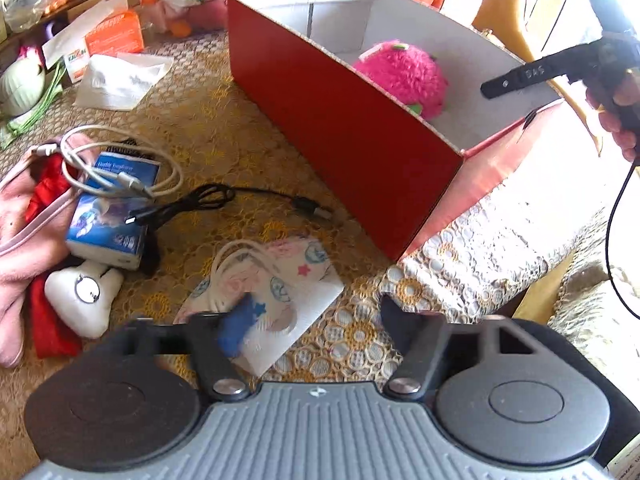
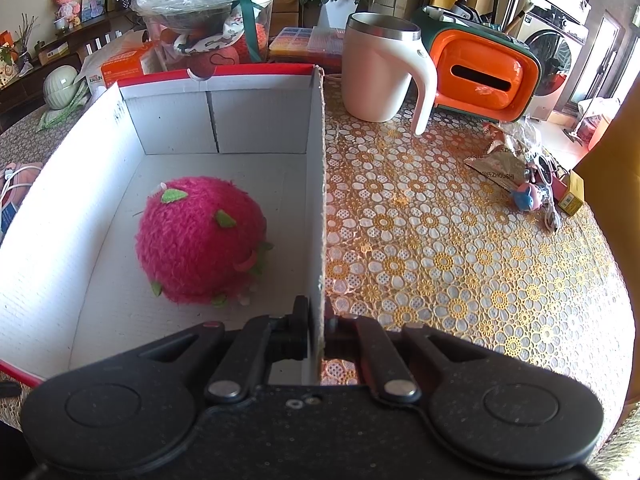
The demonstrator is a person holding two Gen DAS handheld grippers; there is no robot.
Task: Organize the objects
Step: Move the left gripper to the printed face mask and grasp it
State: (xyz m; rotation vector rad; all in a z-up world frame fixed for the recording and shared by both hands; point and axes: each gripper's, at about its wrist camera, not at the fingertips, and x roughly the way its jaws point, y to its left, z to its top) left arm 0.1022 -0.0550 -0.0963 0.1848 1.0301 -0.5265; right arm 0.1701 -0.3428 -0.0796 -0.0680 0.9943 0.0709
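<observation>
Black grippers [image 2: 316, 324], silver pivot screws, grey ribbed housing, possibly blue-taped fingertip [image 1: 236, 328]

Two close, downward wrist views, sharing the red box [image 1: 344, 136] [image 2: 318, 200].

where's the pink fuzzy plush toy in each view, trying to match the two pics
Left wrist view: the pink plush toy sits upper right of centre, inside the red box, partly hidden behind the box's near wall.
Right wrist view: the same toy lies left of centre on the box's white floor, fully visible.
Shared landmark: the red box, whose right wall the right gripper clamps.
</observation>
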